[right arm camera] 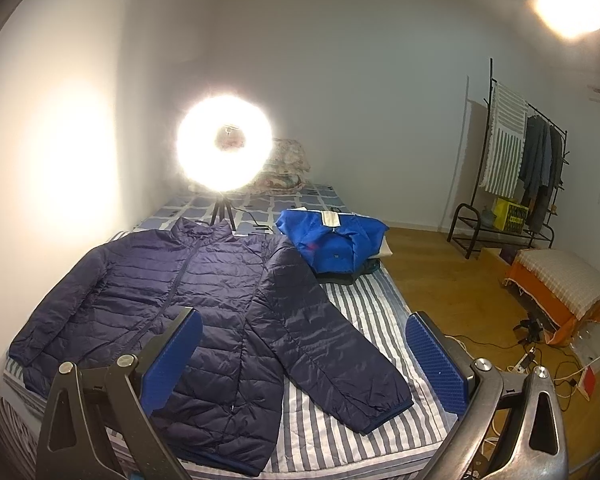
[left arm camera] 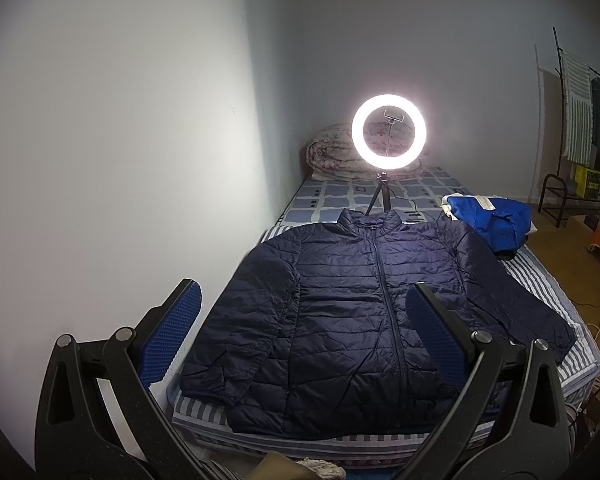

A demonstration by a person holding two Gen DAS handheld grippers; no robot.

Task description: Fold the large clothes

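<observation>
No legible writing is seen. A navy puffer jacket (left arm camera: 352, 312) is spread flat, zipped, on the striped bed (right arm camera: 360, 308), sleeves out. Beyond it are found a lit ring light (left arm camera: 388, 132) on a tripod and a blue garment pile (right arm camera: 332, 244). Both left gripper (left arm camera: 300, 340) and right gripper (right arm camera: 304, 364) are held above it, fingers wide and holding nothing.
</observation>
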